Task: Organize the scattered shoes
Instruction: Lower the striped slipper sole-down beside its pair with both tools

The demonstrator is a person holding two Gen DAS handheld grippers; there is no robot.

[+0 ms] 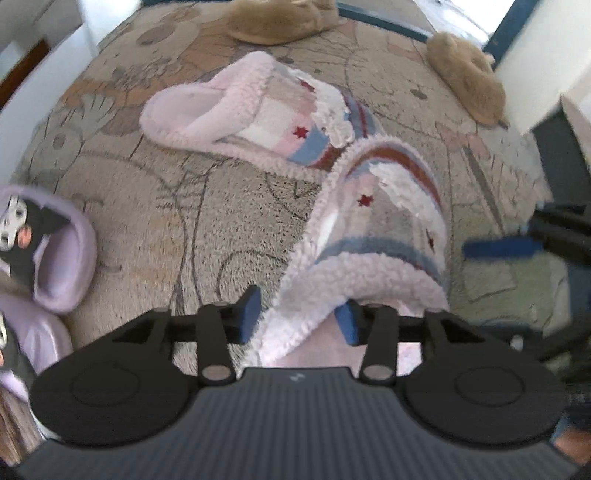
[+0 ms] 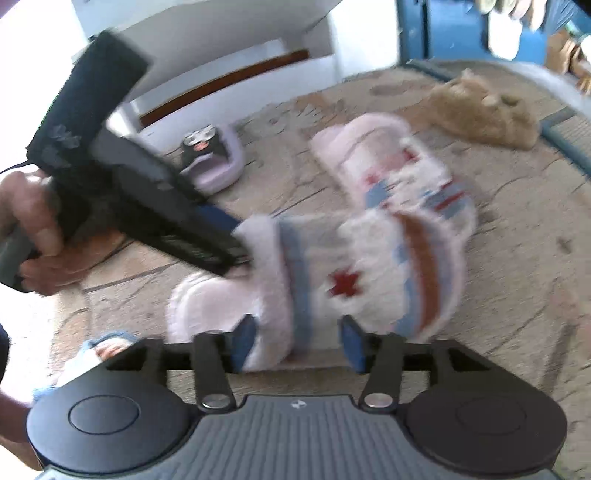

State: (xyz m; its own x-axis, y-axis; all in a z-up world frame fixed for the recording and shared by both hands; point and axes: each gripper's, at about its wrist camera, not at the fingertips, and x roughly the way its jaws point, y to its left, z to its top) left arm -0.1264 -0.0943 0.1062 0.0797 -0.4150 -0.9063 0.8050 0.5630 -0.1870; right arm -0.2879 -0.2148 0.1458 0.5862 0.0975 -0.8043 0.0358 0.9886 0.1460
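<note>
Your left gripper [image 1: 299, 314] is standing partly open over the near striped fleece slipper [image 1: 373, 236]; its blue pads [image 1: 251, 314] are sitting on either side of the slipper's fluffy heel rim, and from the left wrist view the rim is lying between them with a gap on the left side, so you are not clamping it; whether the right pad is brushing the fleece, you cannot tell. Your right gripper [image 2: 299, 343] is standing wider open across the same slipper [image 2: 332, 288]; its left pad [image 2: 243, 339] is lying against the fleece edge while the right pad is standing clear beside the upper, so nothing is being squeezed there either; the right view is blurred, so finer contact is staying uncertain.

The slipper is resting on the patterned rug [image 1: 177, 206], its toe touching the toe of the matching striped slipper [image 1: 255, 114], which is lying at an angle to it farther off. In the right wrist view your left hand [image 2: 33, 229] is showing around the black handle, and that tool is slanting down to the slipper's heel, crowding the space on that side.

Around you, a lilac cartoon slipper [image 1: 48, 251] is lying at the left edge of the rug with a second lilac one [image 1: 22, 350] just below it; two tan plush slippers are lying at the far side, one [image 1: 280, 18] at the top and one [image 1: 469, 88] toward the right corner, well apart from the striped pair.
</note>
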